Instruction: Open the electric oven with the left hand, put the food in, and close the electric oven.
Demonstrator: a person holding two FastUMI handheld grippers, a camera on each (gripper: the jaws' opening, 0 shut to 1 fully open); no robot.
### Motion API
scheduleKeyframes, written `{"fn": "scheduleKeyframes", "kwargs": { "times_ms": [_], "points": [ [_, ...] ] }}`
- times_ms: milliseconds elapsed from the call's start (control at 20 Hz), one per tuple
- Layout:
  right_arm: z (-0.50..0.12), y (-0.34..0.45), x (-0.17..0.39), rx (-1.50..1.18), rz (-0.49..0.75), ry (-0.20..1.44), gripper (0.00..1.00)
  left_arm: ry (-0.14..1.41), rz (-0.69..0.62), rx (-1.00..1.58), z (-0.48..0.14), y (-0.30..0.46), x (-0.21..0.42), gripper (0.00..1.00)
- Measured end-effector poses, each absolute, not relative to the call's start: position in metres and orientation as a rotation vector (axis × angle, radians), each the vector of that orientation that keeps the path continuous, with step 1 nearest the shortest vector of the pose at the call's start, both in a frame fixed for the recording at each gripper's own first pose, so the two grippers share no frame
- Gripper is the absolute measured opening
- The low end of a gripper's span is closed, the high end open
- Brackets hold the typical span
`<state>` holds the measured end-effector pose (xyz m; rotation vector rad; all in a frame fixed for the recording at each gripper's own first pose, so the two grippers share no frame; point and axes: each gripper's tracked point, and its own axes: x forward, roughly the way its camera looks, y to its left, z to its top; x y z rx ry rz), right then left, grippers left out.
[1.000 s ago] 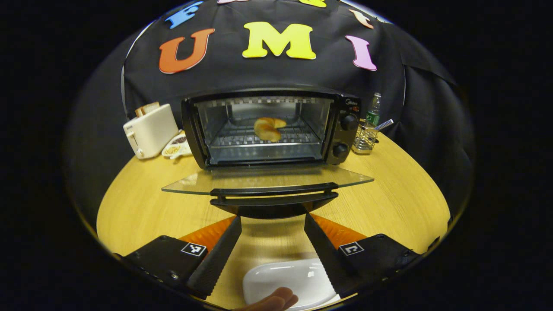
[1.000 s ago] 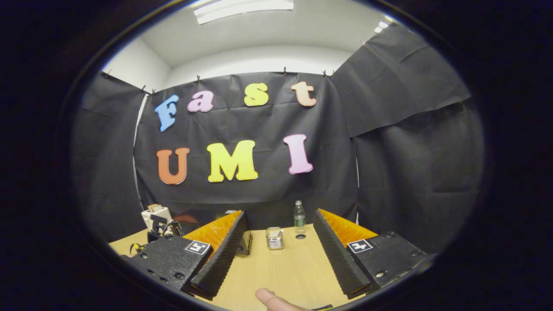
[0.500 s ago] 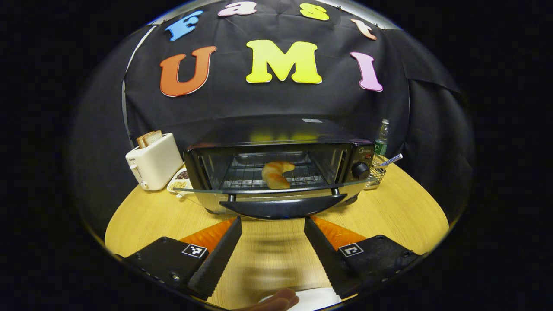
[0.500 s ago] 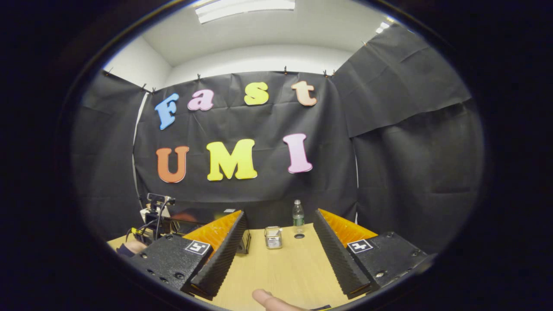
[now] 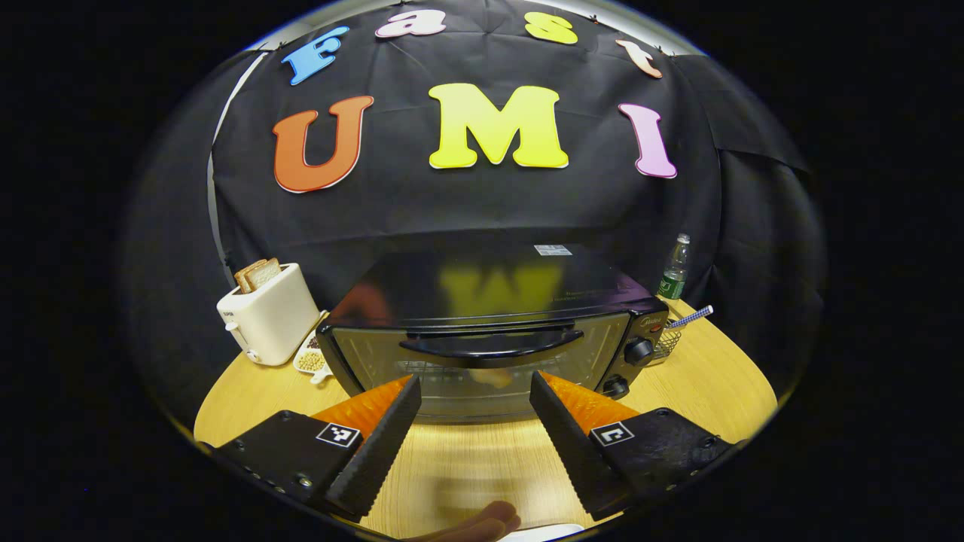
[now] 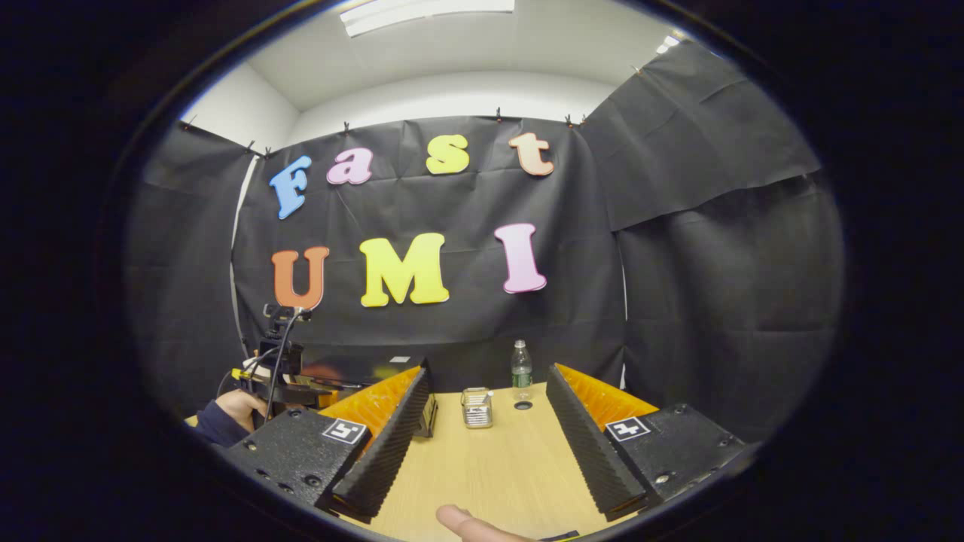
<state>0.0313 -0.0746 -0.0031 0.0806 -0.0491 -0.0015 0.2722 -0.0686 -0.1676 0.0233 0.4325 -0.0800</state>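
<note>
Black electric oven (image 5: pixel 489 331) on the wooden table (image 5: pixel 723 376), glass door (image 5: pixel 482 361) up against the front, curved handle (image 5: pixel 491 346) across its upper part. Behind the glass, only a dim pale shape near the rack; food itself too blurred to tell. Two knobs (image 5: pixel 640 351) on the oven's right panel. Left gripper (image 5: pixel 473 391) just in front of the door, fingers spread wide apart, nothing between them, tips below the handle and close to the glass; contact impossible to judge. Fingertip of a hand (image 5: pixel 482 523) at the bottom edge, beside a sliver of white dish (image 5: pixel 542 533). Left of the oven, white toaster (image 5: pixel 267 312) with bread slices in its slots, small dish of snacks (image 5: pixel 310 360) between toaster and oven. Right of the oven, wire basket (image 5: pixel 663 342) with a striped straw, and farther back a plastic bottle (image 5: pixel 675 277). In the right gripper view, right gripper (image 6: pixel 488 410) held well to the side over bare table, fingers wide apart and empty, aimed toward the wire basket (image 6: pixel 477 408) and bottle (image 6: pixel 520 370); at far left, the other gripper (image 6: pixel 279 369) in a sleeved hand (image 6: pixel 237 406).
</note>
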Motion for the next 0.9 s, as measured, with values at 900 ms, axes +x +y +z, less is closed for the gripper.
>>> {"fn": "scheduleKeyframes", "kwargs": {
  "times_ms": [900],
  "points": [
    [-0.002, -0.026, -0.078, 0.054, 0.08, -0.093, 0.99, 0.055, -0.034, 0.027, -0.03, -0.042, 0.009, 0.95]
  ]
}}
